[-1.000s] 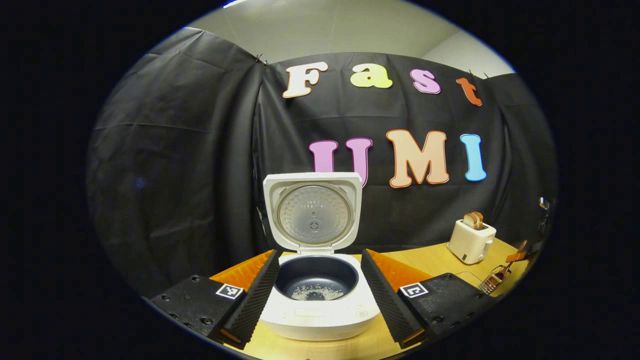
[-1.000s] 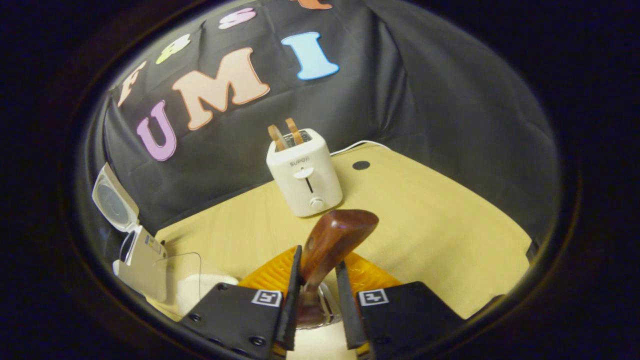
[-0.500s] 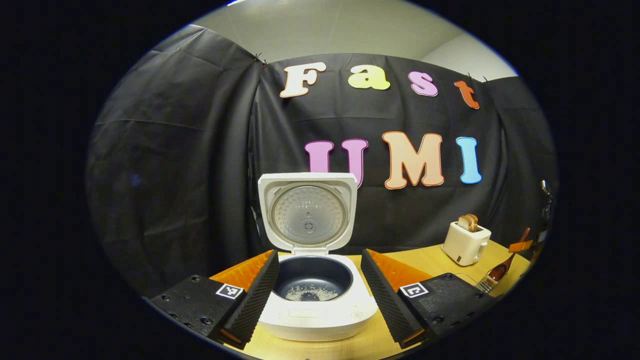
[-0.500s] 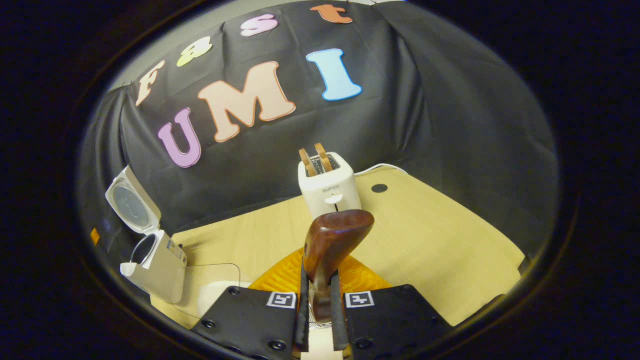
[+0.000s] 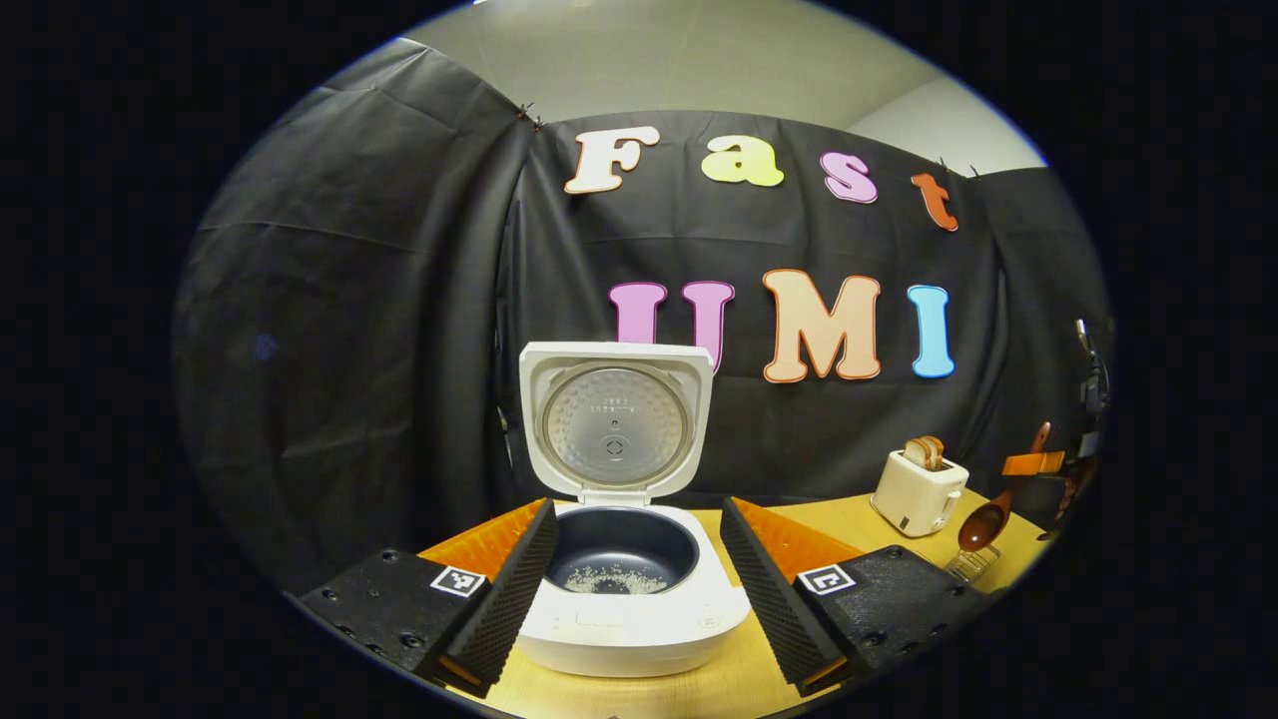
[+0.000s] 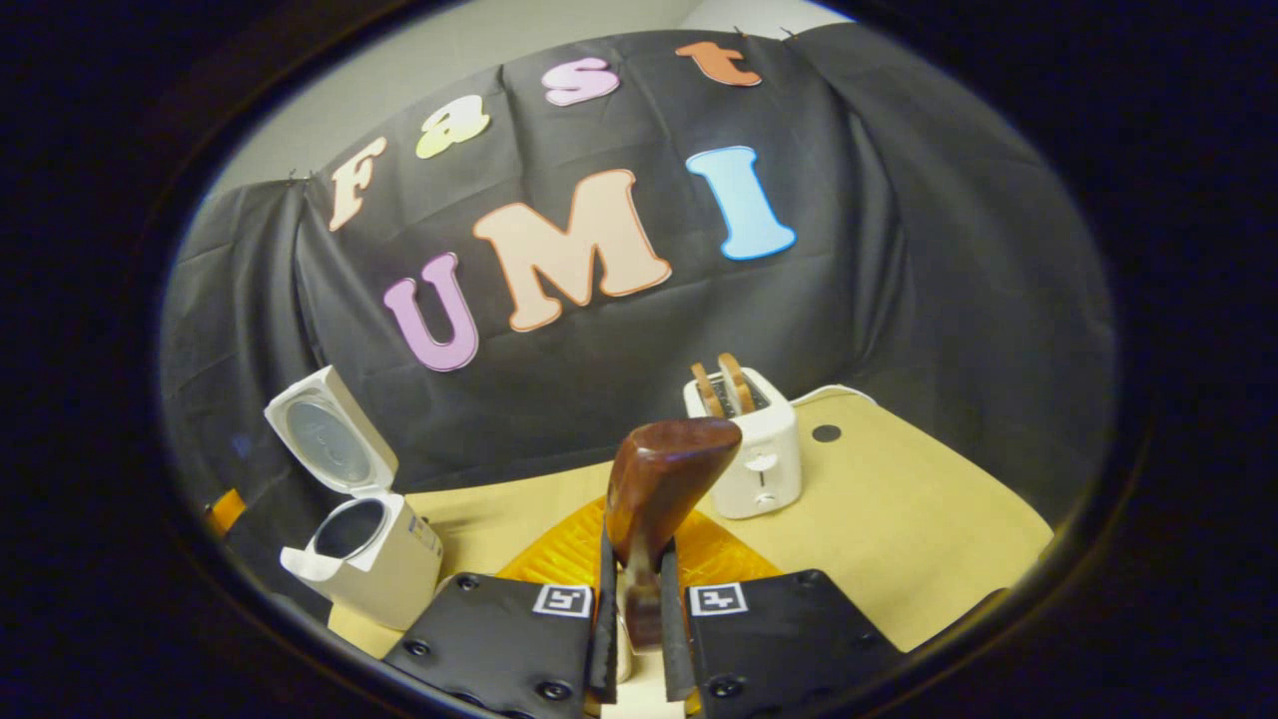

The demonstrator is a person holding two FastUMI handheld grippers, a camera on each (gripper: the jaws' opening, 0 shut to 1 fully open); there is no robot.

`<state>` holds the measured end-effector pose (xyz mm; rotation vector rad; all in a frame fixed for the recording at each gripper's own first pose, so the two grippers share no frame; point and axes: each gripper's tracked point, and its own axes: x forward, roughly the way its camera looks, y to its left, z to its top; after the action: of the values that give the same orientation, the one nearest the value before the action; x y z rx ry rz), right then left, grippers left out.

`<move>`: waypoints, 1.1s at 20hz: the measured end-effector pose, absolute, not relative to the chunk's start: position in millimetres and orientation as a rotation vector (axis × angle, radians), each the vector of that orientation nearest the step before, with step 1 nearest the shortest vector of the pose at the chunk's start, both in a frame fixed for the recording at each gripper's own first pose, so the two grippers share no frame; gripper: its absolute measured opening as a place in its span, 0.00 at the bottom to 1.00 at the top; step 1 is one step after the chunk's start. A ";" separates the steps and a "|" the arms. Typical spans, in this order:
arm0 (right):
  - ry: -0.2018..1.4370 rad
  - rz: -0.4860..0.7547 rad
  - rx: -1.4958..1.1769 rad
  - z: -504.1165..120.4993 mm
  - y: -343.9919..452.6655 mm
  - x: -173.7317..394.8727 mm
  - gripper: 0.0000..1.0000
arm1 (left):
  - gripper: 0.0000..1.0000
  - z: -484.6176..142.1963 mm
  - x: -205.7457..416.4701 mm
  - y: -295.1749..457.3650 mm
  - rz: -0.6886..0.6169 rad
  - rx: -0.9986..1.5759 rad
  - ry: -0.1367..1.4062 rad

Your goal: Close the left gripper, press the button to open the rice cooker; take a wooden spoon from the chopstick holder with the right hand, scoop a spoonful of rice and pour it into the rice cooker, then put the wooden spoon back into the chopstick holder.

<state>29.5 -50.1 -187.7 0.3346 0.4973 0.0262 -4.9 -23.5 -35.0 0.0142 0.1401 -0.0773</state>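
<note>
Right gripper (image 6: 633, 639) pinches wooden spoon (image 6: 654, 499) handle, lifted above surface (image 6: 899, 519) for scooping. Left gripper (image 5: 639, 589) spread, framing open rice cooker (image 5: 624, 589), few grains inside.

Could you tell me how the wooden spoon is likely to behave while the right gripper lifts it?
The wooden spoon looks rigid, so it should not flex. Its polished surface may be slippery, and the right gripper holds only the handle end, so it could pivot between the jaws.
</note>
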 end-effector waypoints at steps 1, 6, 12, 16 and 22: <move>0.503 0.049 0.336 -190.1 -37.5 29.5 0.20 | 0.97 -34.6 -7.4 -22.3 -0.078 0.015 0.140; 0.537 0.130 0.302 -212.7 19.3 33.5 0.21 | 0.97 -35.4 -18.6 -14.5 -0.077 0.020 0.147; 0.573 0.142 0.215 -252.1 59.1 38.5 0.22 | 0.97 -33.5 -28.4 -1.0 -0.067 0.033 0.148; 0.574 0.142 0.146 -271.6 81.0 43.5 0.19 | 0.97 -33.3 -30.7 13.0 -0.052 0.034 0.148; 0.574 0.162 0.081 -287.7 110.9 47.6 0.22 | 0.97 -31.9 -32.3 29.4 -0.025 0.028 0.146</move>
<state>47.6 110.9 -287.7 0.0809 0.5742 0.1622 -32.3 29.4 -31.9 0.0276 0.1455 -0.0253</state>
